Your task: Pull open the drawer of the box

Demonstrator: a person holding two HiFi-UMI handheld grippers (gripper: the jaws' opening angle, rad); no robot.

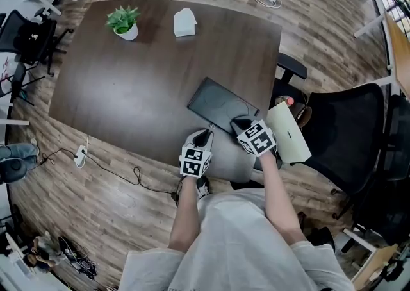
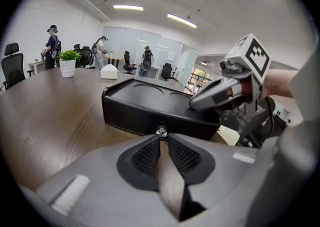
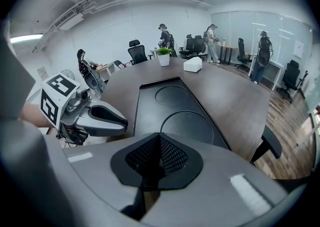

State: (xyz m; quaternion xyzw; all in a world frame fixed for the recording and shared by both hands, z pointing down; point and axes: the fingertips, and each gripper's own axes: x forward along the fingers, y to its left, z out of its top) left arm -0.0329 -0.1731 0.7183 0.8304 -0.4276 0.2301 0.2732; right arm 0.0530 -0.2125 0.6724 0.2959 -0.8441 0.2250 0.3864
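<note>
A flat black box (image 1: pixel 214 105) lies on the dark brown table (image 1: pixel 128 84) near its front edge. Two round recesses mark its lid (image 3: pixel 175 108). Its front face (image 2: pixel 135 116) carries a small metal drawer knob (image 2: pixel 161 131), and the drawer looks closed. My left gripper (image 1: pixel 205 134) points at that face. A narrow gap separates its jaws, and the knob sits right at the gripper's (image 2: pixel 163 137) tips. My right gripper (image 1: pixel 241 123) is shut with nothing in it. Its fingers (image 2: pixel 212 96) rest on the lid's near right corner, and the gripper (image 3: pixel 159 135) faces along the lid.
A potted plant (image 1: pixel 125 20) and a white tissue box (image 1: pixel 184 22) stand at the table's far side. A black office chair (image 1: pixel 349 133) and a cream object (image 1: pixel 288 133) are just right of the box. Cables lie on the wood floor (image 1: pixel 115 174). People stand far off (image 2: pixel 52 46).
</note>
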